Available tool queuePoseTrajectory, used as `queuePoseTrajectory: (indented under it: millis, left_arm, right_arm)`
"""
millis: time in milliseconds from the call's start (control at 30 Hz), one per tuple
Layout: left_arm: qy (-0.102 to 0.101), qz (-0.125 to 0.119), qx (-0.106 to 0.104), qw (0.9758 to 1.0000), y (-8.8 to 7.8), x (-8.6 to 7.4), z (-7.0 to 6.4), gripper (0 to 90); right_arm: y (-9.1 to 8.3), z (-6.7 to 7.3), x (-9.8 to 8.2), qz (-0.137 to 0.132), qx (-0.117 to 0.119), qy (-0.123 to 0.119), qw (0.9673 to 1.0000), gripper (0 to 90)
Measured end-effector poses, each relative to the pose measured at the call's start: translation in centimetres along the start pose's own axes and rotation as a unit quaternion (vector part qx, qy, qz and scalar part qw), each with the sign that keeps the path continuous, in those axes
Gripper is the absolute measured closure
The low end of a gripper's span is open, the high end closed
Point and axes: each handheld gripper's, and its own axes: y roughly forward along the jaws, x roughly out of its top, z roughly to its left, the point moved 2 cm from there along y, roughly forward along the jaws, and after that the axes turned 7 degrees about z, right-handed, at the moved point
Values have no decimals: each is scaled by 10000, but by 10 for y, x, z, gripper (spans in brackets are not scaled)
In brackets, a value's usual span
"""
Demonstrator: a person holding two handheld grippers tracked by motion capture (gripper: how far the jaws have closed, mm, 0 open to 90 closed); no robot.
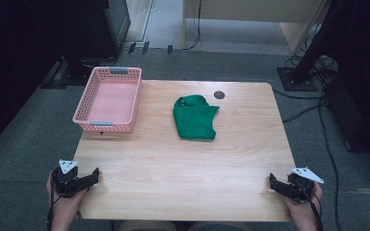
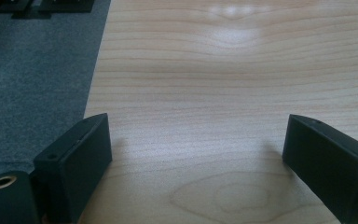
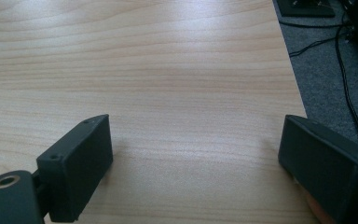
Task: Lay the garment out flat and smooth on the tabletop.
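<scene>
On the wooden table (image 1: 183, 168) there is 1 pink basket (image 1: 108, 100) at the far left and 1 green cloth (image 1: 194, 118) near the far middle, plus 1 small dark round disc (image 1: 219, 94) set in the tabletop just right of the cloth. There are 2 grippers: 1 left gripper (image 1: 95, 174) at the near left corner and 1 right gripper (image 1: 272, 180) at the near right, each with 2 black jaws, held by 2 hands.
</scene>
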Motion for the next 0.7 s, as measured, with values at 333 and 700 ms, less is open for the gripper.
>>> queuePoseTrajectory:
  millis: [333,700]
  left_arm:
    - [17,-6,-10,10000,0,0,0,84]
    - [40,-7,-30,10000,1,0,0,84]
  right_arm:
    - [0,0,0,1,0,2,10000,94]
    - [0,0,0,1,-11,5,10000,94]
